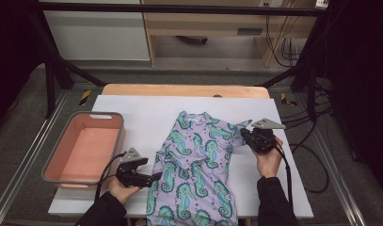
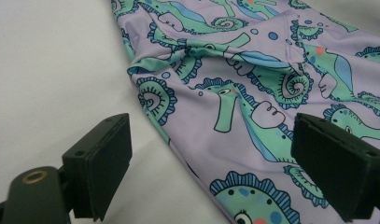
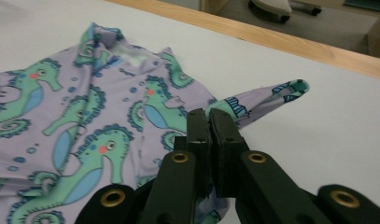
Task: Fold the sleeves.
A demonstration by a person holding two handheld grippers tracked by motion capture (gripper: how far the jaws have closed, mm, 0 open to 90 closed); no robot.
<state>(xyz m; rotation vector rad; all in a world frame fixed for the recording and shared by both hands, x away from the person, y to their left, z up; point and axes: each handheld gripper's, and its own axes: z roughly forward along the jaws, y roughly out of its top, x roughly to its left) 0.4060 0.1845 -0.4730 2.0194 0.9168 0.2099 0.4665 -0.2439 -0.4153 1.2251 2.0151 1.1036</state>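
- Flat on the white sheet (image 1: 132, 106) that covers the wooden table (image 1: 179, 89) lies a lilac child's garment printed with green and blue seahorses (image 1: 198, 165), its collar toward the far edge and its hem reaching the near edge, roughly midway between the left and right edges.
- Along the left edge of the white sheet stands a grey-rimmed rectangular tub with a pink inside (image 1: 85, 146), apart from the garment.
- At the near left, the left gripper (image 1: 154, 178) is held in the person's left hand (image 1: 121, 188), pointing toward the garment's left border.
- Seen in the left gripper view, the left gripper (image 2: 211, 163) has its jaws spread wide, one over bare white sheet (image 2: 47, 70) and the other over the printed cloth (image 2: 253, 93); the garment's border runs between them, and neither pad visibly presses it.
- On the garment's right side, the right gripper (image 1: 245, 135) is held in the person's right hand (image 1: 269, 160).
- Seen in the right gripper view, the right gripper (image 3: 210, 123) has its jaws pressed together on the garment's sleeve (image 3: 267, 95), whose cuff sticks out past the jaws above the white sheet (image 3: 318, 121).
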